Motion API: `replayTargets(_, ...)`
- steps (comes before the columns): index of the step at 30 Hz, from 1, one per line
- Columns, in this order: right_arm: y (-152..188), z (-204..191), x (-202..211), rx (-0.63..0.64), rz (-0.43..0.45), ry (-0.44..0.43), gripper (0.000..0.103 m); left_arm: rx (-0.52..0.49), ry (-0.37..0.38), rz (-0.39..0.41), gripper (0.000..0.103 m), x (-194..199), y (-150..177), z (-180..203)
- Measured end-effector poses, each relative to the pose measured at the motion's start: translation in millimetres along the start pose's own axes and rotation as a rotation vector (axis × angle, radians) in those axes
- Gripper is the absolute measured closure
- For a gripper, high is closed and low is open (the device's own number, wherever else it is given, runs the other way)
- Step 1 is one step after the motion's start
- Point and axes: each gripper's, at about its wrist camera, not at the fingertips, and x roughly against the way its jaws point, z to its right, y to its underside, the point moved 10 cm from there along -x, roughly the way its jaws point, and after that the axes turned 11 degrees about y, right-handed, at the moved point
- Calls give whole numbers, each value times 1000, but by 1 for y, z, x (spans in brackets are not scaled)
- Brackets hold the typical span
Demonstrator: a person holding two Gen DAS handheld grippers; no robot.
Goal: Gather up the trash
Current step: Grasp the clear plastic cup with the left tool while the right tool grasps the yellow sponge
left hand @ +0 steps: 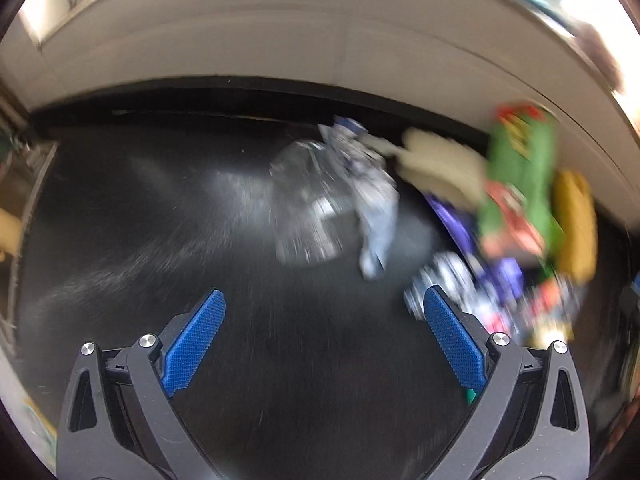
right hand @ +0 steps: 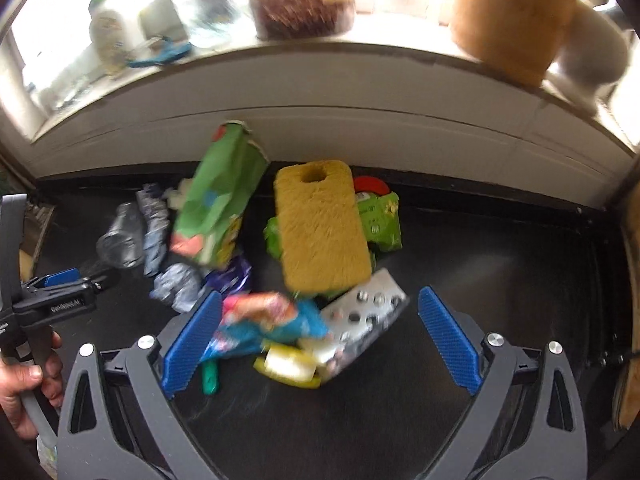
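Observation:
A pile of trash lies on a black counter [right hand: 480, 264] below a white sill. In the right wrist view it holds a green snack bag [right hand: 218, 208], a yellow sponge [right hand: 320, 228], a crushed clear bottle [right hand: 120, 236], a silver blister pack [right hand: 362, 320] and a colourful wrapper [right hand: 260, 320]. My right gripper [right hand: 320, 338] is open just above the near wrappers. My left gripper [left hand: 324, 338] is open and empty over bare counter; the crushed bottle [left hand: 308, 200] and green bag [left hand: 520, 184] lie ahead and to the right, blurred. The left gripper also shows at the left edge of the right wrist view [right hand: 60, 284].
The window sill carries a lotion bottle [right hand: 106, 32], a brown brush-like pot [right hand: 304, 8] and a tall tan object [right hand: 516, 16]. A white wall band [left hand: 280, 40] backs the counter. A hand [right hand: 28, 392] holds the left gripper's handle.

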Motion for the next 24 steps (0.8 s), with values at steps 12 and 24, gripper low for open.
replayTargets(12, -9, -9, -60, 37, -89, -35, 47, 83, -30, 17, 40, -43, -35, -17)
replayTargets(24, 5, 14, 29, -6, 9, -79, 55, -27, -105, 133, 41, 86, 1, 15)
